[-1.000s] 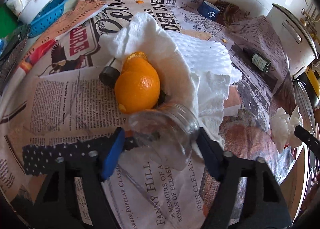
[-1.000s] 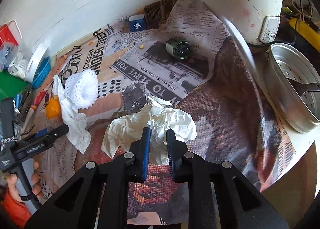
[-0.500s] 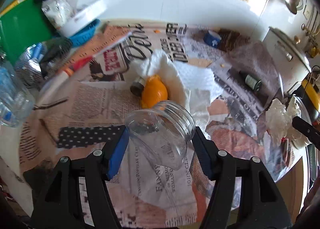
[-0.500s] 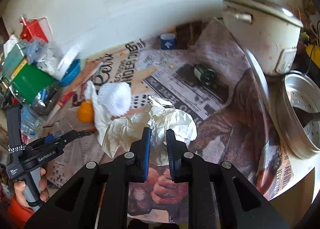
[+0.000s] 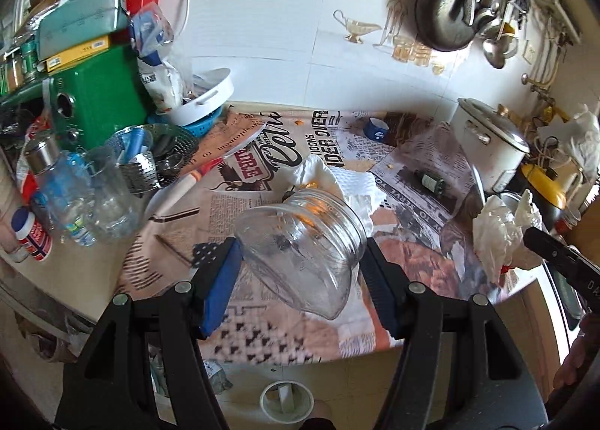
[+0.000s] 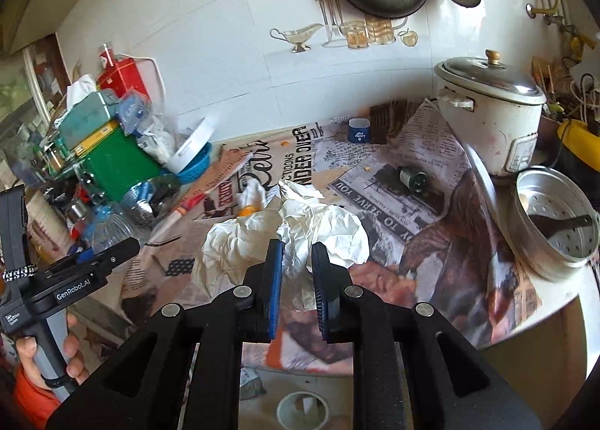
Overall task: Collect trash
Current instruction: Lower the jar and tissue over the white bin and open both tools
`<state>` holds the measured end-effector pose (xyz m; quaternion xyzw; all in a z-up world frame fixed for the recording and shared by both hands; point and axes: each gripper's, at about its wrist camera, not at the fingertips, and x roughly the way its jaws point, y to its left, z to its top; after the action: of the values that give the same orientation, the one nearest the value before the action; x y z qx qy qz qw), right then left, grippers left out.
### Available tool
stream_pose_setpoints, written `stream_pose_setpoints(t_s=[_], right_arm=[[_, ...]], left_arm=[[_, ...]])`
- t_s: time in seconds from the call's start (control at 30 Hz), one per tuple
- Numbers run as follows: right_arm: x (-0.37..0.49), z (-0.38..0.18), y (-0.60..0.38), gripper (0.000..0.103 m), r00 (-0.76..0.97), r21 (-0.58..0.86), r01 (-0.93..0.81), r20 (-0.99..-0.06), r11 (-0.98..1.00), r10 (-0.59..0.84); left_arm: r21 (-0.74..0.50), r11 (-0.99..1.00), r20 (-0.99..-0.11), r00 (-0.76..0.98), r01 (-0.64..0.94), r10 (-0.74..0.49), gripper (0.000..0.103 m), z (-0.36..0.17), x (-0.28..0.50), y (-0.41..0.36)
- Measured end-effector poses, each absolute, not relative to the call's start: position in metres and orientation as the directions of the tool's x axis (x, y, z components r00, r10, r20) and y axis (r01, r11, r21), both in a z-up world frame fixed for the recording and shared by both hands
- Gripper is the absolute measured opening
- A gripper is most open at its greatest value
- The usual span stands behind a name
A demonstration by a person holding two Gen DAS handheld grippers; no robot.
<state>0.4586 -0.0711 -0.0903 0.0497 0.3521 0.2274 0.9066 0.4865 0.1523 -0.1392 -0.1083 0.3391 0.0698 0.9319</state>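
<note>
Your left claw [image 5: 300, 265] grips the clear jar [image 5: 300, 242], your right claw [image 6: 294, 268] pinches crumpled paper [image 6: 285, 235]; both have just lifted off the desk [image 5: 330, 321], past its front edge, ready for binning.

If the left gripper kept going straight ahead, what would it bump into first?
Probably the white paper towel with the orange on it, just beyond the clear jar the left gripper carries. Depth is hard to judge.

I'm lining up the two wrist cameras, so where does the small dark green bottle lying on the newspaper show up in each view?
Left wrist view: the green bottle lies right of centre, just left of the rice cooker.
Right wrist view: the same bottle lies right of centre, upper middle.
Shared landmark: the white rice cooker right of it in both.
</note>
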Motion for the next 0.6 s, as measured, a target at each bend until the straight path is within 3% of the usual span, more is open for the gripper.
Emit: stream_pose_setpoints(t_s=[0.23,0.6], right_arm=[[0.363,-0.093,-0.044,0.014,0.680,0.241,-0.331,-0.609,0.912,0.407],[0.276,-0.107,-0.030,0.014,0.622,0.252,-0.300,-0.680,0.920,0.389]], left_arm=[[-0.132,0.981,-0.636,0.772,-0.142,0.026,0.064,-0.141,0.392,0.168],[-0.126,0.988,-0.709,0.705,-0.089,-0.027,0.064,-0.163,0.302,0.172]])
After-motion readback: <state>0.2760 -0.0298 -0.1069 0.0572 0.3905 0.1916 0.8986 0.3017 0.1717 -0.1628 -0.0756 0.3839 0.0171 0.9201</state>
